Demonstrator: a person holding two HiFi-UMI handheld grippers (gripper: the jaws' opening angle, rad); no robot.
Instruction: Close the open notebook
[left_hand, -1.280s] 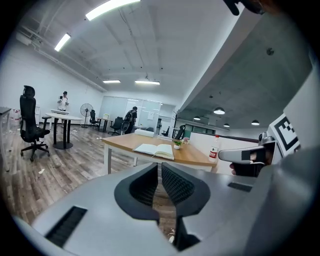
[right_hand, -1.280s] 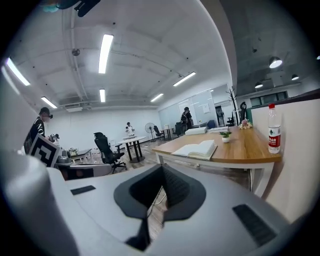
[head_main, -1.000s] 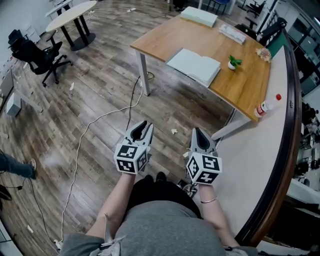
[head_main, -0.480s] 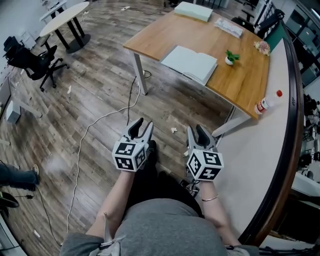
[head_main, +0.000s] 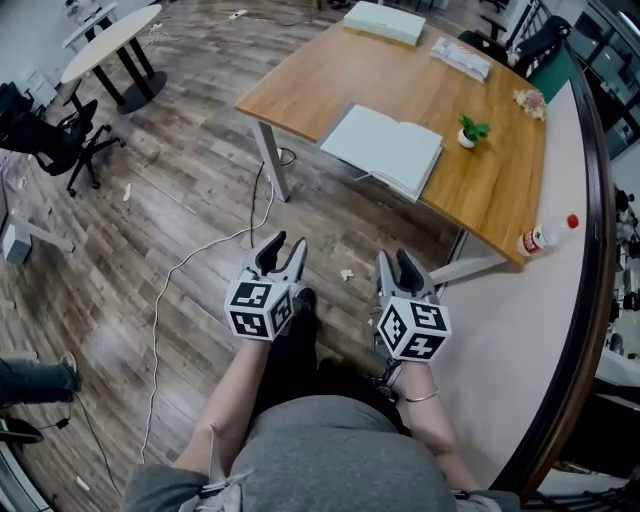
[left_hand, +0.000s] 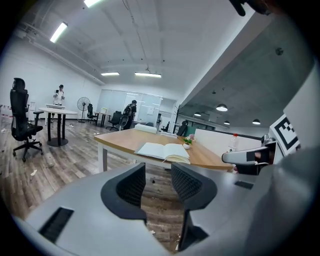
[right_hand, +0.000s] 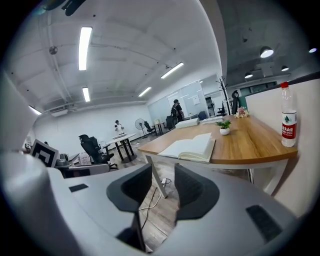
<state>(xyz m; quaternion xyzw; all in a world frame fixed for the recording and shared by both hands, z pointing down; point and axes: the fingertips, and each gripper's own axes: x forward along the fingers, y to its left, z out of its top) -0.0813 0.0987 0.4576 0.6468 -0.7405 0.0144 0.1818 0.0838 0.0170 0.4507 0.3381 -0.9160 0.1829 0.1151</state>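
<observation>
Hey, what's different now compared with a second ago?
The left gripper and the right gripper have just been opening their jaws, and nothing is between either pair. The person has carried them a little closer to the wooden table. Nothing was taken hold of. The notebook still lies open on the table, and the potted plant and bottle are where they were.

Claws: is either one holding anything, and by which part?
Nothing is held. The left claw and right claw have just been opening, with only floor between their jaws; the notebook lies open on the table, untouched.
</observation>
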